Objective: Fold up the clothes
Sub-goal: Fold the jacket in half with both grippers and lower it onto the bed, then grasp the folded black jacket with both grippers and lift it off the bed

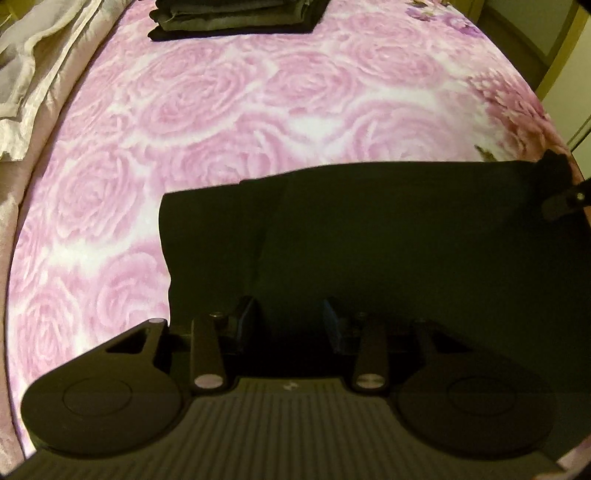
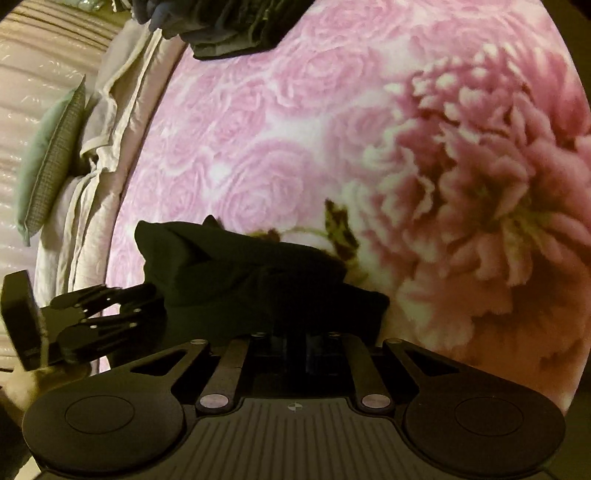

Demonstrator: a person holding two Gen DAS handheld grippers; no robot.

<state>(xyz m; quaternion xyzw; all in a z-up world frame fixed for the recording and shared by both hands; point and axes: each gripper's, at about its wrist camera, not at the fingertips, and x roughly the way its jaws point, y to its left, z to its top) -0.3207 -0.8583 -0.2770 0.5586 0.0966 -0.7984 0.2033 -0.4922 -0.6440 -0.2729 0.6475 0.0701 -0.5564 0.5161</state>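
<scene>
The dark garment (image 1: 388,236) lies on the floral bedspread (image 1: 221,110); the left gripper (image 1: 290,325) stands partly open over its near edge, and the right gripper (image 2: 295,343) is pinched shut on its near edge.

Garment under my hand-held grippers, stack beyond

The garment (image 1: 388,236) lies on the bed (image 1: 229,110) beneath my left hand-held gripper (image 1: 290,321); my right hand-held gripper (image 2: 295,341) meets its right end; the folded stack (image 1: 236,16) sits well ahead, bedding (image 1: 33,74) far left.

Black left tongs (image 1: 290,321) with blue pads; ribbed base; silver pivot screws
</scene>
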